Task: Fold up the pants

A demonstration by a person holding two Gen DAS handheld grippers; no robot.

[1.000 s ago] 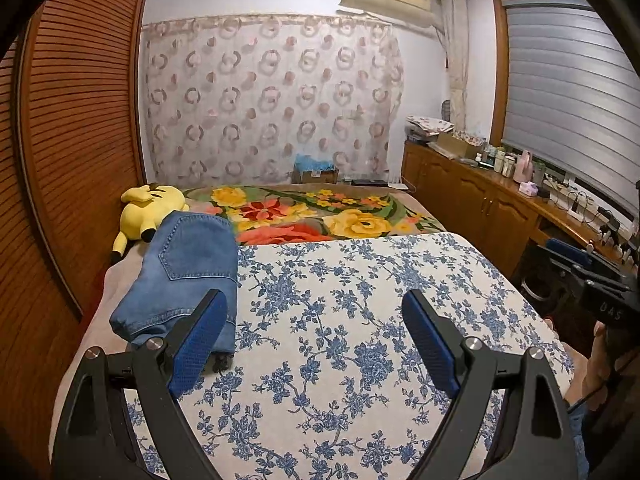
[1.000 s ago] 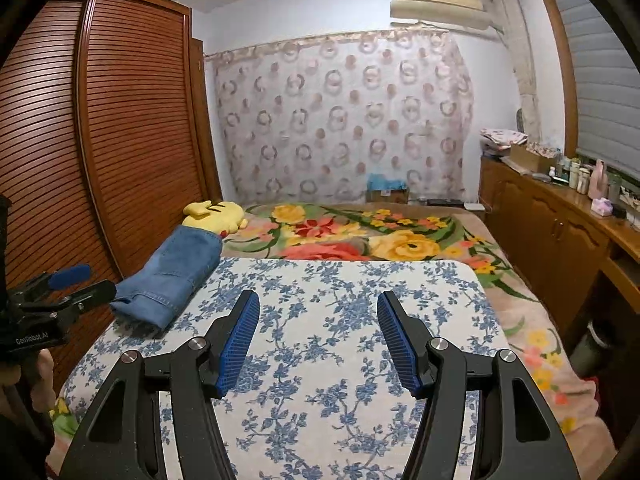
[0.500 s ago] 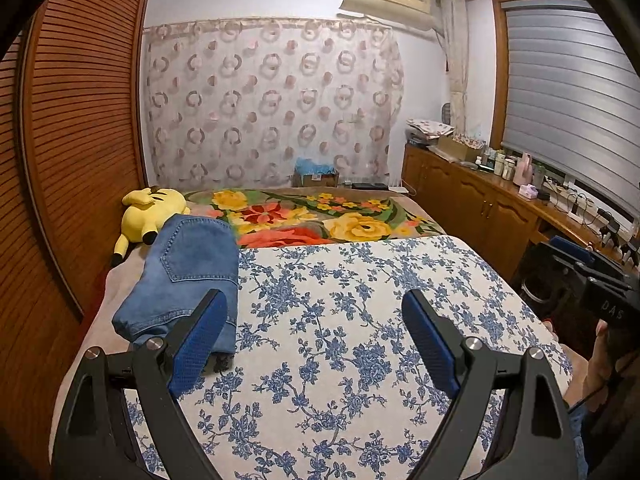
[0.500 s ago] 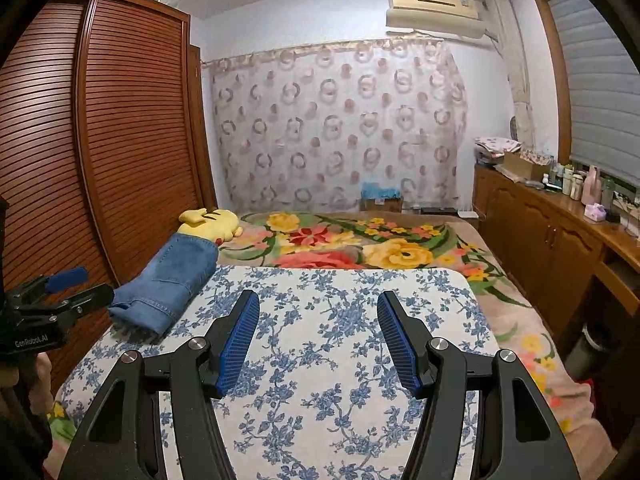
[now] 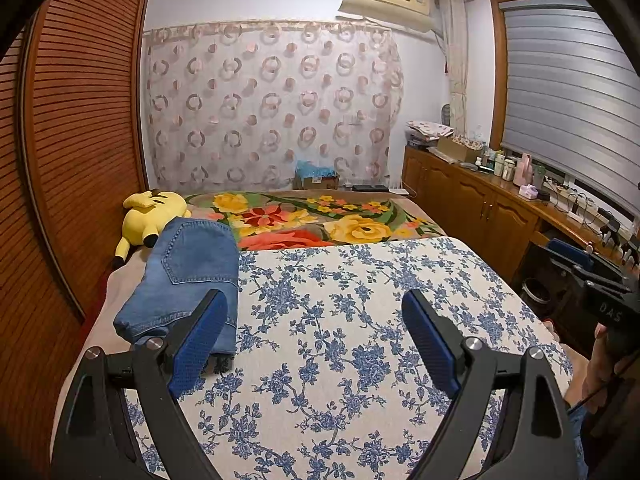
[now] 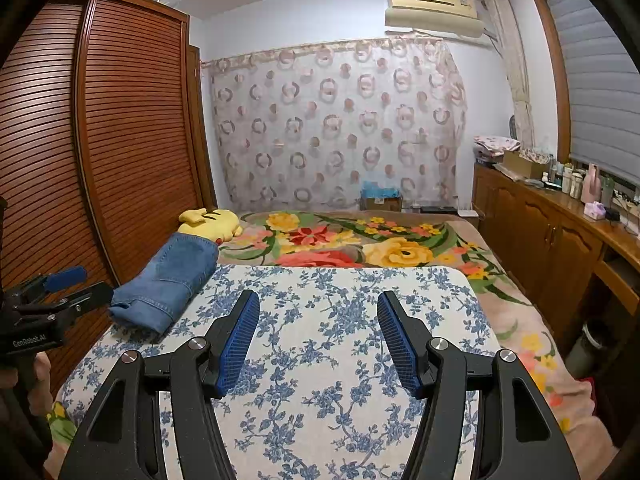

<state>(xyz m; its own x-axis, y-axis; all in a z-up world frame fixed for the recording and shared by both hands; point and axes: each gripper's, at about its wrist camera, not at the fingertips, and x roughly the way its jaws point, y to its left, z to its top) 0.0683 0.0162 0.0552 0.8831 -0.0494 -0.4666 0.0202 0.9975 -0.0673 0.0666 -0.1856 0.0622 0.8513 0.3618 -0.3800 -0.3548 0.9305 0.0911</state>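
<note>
The blue denim pants (image 5: 188,276) lie folded in a compact stack at the left edge of the bed, partly on the blue-flowered white cloth (image 5: 360,320). They also show in the right wrist view (image 6: 168,284). My left gripper (image 5: 314,300) is open and empty, raised above the cloth, its left finger just in front of the pants' near end. My right gripper (image 6: 318,300) is open and empty over the middle of the cloth, right of the pants. Each gripper shows at the other view's edge.
A yellow plush toy (image 5: 150,216) lies behind the pants against the slatted wardrobe (image 5: 76,152). A flowered blanket (image 5: 320,220) covers the far bed. A wooden cabinet (image 5: 492,212) with bottles runs along the right wall. A bin (image 6: 586,348) stands beside the bed.
Both grippers have lifted and tilted up slightly, so the room sits lower in both views. Both stay open and empty. The pants have not moved.
</note>
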